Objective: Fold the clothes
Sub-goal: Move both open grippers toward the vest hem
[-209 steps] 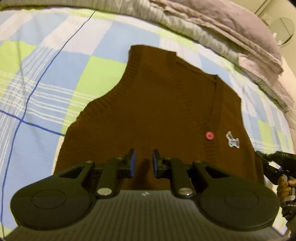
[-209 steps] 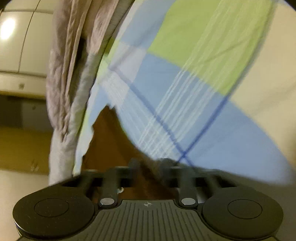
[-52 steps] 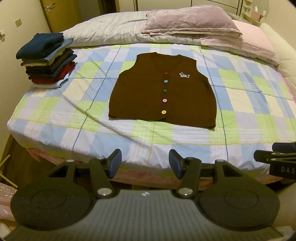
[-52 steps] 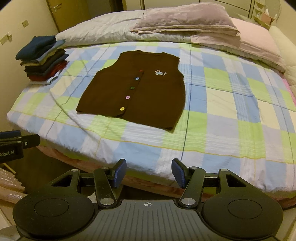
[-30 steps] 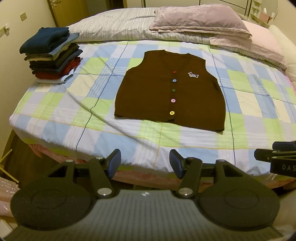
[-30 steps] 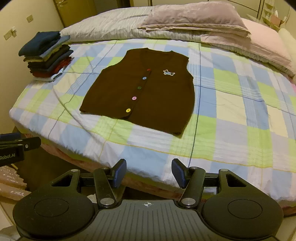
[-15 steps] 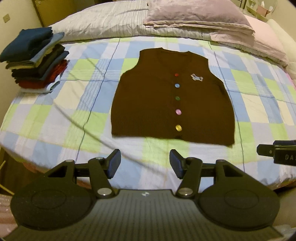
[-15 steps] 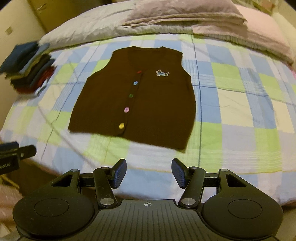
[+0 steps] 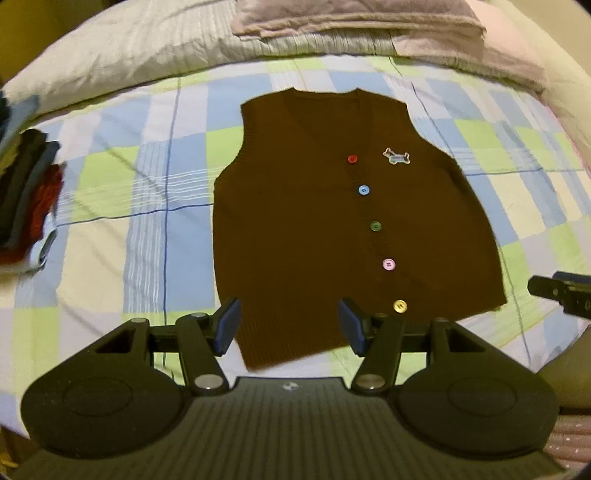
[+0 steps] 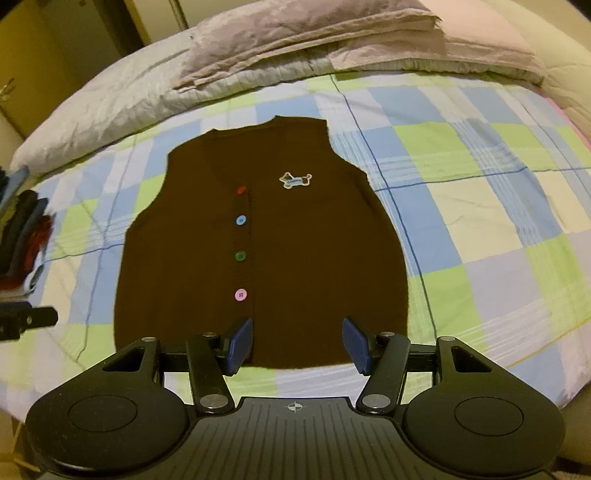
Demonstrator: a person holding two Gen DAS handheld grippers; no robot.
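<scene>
Left gripper [image 9: 288, 326] and right gripper [image 10: 297, 345] spread wide, empty, above near hem of brown vest [image 9: 332, 221]. Vest flat, buttoned, on checked bedspread [image 10: 480, 206]. Farther left, stacked folded clothes [image 9: 26, 199]; beyond, pillows [image 10: 314, 26].

Both wrist cameras are looking forward and somewhat downward from the foot edge of the bed [image 9: 110, 236], each over its own spread blue-padded fingers. The left view is sitting near the brown vest [image 9: 314, 221], facing its lower left hem, while the right view is facing the lower right hem of that vest [image 10: 295, 258]. Both are sharing the vest, the checked sheet, the pillows [image 10: 295, 33] at the far end and the clothes stack [image 9: 26, 199] at the left edge
</scene>
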